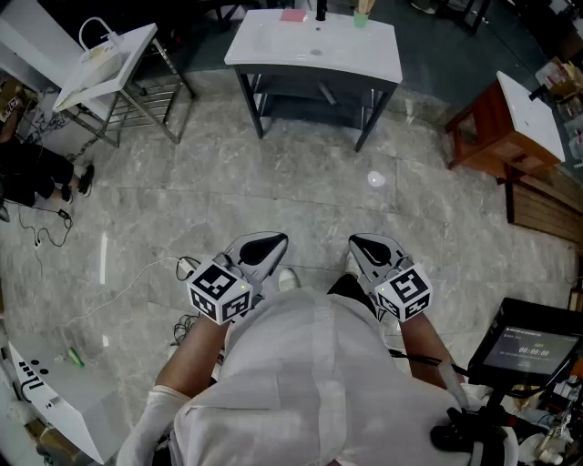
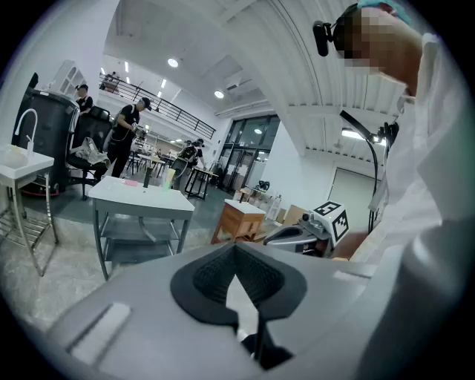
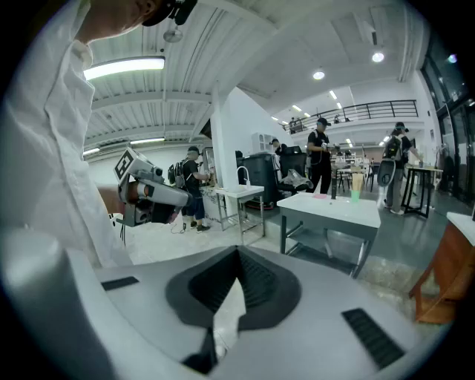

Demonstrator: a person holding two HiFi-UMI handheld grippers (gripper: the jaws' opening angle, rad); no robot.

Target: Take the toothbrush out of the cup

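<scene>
**Gripper state.** The left hand-held gripper (image 1: 260, 248) is clenched. Its own view shows the two dark ribbed pads meeting at the tip with nothing between them. The right hand-held gripper (image 1: 375, 248) is clenched and empty in the same way. Both sit at lower centre of the head view, close to the person's body, side by side but apart, and tipped slightly downward over the marble floor (image 1: 301, 182).

**Location of the task's things.** The cup (image 1: 362, 16), a greenish one, stands on the white surface (image 1: 364, 55) at the top centre of the head view, near the far edge. A pale upright shape rises from it and is judged to be the toothbrush (image 3: 357, 180) (too small at this range to confirm bristles or which way it leans). A dark bottle (image 1: 321, 11) and a pink item (image 1: 293, 15) stand to the left of the cup in the same row. In both gripper views the surface lies in the middle distance, well apart from the jaws.

**Step in hand.** Judged as the approach. No contact has been made, and the toothbrush is in the cup.

**Next move.**
1. Close the gap to the surface.
2. Release the jaws of one hand-held gripper.
3. Bring them around the toothbrush above the cup's rim, then clench and lift straight up.

The cup looks light, so steadying it with the other hand-held gripper may be needed.
</scene>
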